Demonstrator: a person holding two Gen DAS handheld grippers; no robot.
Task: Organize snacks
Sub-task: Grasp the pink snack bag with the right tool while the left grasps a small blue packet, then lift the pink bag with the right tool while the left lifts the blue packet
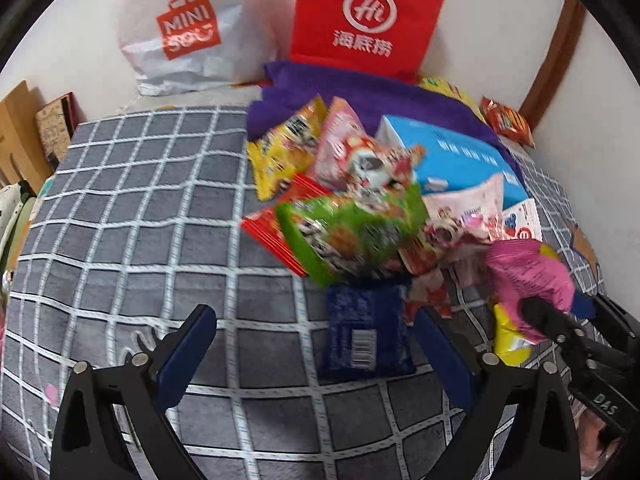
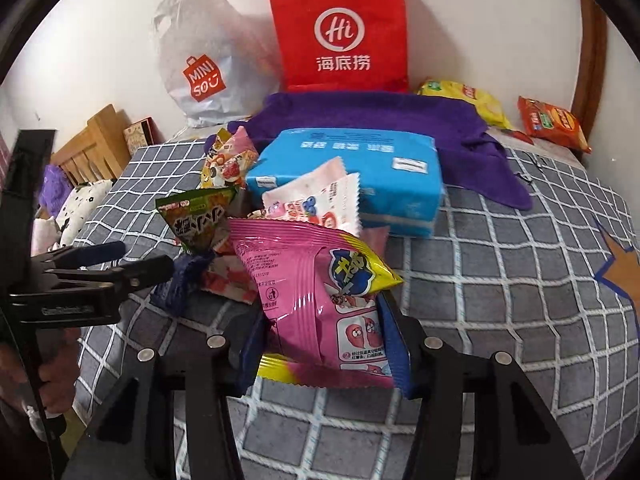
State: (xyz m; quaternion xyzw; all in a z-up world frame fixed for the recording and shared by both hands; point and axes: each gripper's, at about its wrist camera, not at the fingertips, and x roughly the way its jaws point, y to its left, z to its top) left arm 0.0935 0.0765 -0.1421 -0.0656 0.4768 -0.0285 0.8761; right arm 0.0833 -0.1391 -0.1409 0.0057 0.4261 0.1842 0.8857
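Observation:
A pile of snack packets lies on a grey checked bedspread [image 1: 140,208]: a green packet [image 1: 352,232], a yellow one [image 1: 280,152], pink ones, and a dark blue packet [image 1: 366,336]. My left gripper [image 1: 316,352] is open, its jaws wide either side of the dark blue packet; it also shows in the right wrist view [image 2: 132,260]. My right gripper [image 2: 324,344] is shut on a pink and yellow snack bag [image 2: 320,292], held above the bed; that bag shows in the left wrist view [image 1: 528,280] too.
A blue tissue pack [image 2: 348,168] and a purple towel [image 2: 380,116] lie behind the pile. A red paper bag [image 2: 340,32] and a white Miniso bag [image 2: 200,60] stand against the wall. Yellow [image 2: 468,100] and orange [image 2: 552,122] packets lie at far right.

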